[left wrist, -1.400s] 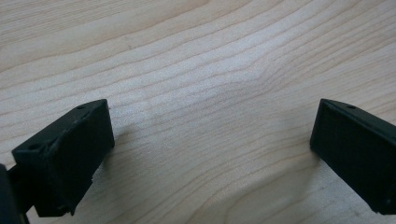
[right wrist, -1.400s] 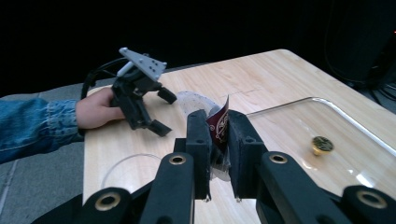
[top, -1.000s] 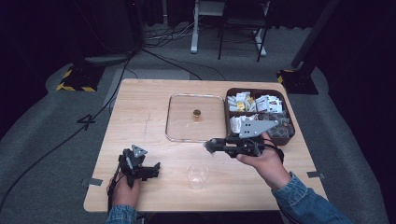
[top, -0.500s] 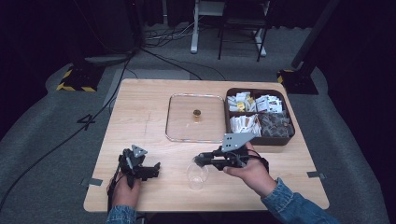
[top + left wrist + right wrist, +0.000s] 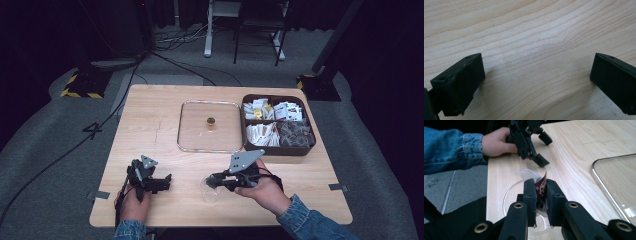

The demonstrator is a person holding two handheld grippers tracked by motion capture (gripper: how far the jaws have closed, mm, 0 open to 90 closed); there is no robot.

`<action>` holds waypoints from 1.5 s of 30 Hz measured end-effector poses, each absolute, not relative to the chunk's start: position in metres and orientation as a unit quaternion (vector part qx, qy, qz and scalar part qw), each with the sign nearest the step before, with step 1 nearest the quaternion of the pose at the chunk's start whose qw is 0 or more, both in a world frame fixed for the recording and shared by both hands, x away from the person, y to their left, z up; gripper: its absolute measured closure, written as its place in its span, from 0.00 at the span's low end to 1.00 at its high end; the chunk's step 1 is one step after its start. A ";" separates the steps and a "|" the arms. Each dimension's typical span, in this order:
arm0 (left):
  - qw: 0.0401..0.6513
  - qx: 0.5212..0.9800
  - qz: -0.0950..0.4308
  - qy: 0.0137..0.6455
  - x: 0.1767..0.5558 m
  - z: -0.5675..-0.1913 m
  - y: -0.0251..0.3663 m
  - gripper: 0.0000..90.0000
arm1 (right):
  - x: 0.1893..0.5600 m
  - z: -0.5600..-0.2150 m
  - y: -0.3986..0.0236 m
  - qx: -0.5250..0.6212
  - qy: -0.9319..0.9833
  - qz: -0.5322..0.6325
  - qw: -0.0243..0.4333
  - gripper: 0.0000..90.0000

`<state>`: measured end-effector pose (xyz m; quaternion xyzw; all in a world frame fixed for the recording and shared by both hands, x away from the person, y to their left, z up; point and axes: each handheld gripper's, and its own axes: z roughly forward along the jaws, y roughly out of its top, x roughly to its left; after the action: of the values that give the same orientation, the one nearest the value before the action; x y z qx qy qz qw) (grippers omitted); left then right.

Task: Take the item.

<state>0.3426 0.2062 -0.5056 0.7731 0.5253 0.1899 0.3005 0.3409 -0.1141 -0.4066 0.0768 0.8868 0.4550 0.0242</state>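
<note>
Glass lid [image 5: 209,126] and box [image 5: 278,148] lie far; right gripper [image 5: 540,188] pinches a sachet [image 5: 542,187] over the cup [image 5: 508,196]; left gripper [image 5: 536,75] spread.

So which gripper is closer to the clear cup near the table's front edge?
Right. The right gripper hangs right above the clear cup, clamping a maroon packet; the left gripper rests on the table well off to its side.

Bright, evenly lit tabletop; dark, dim surroundings.

Black 2-jaw right gripper [image 5: 541,192], brass screws, denim sleeve [image 5: 449,150].
</note>
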 end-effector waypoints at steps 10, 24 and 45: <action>0.301 0.773 0.190 0.525 0.343 -0.506 0.206 0.00 | 0.340 -0.409 -0.112 0.089 0.880 0.467 0.003 0.44; 0.300 0.773 0.190 0.526 0.343 -0.505 0.206 0.00 | 0.344 -0.387 -0.135 0.118 0.861 0.494 0.025 0.30; 0.301 0.773 0.189 0.526 0.343 -0.506 0.206 0.00 | 0.349 -0.373 -0.218 0.189 0.845 0.494 0.076 0.17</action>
<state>0.3426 0.2061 -0.5055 0.7728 0.5259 0.1895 0.3005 0.3487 -0.2176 -0.3729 0.1894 0.8451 0.4941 0.0756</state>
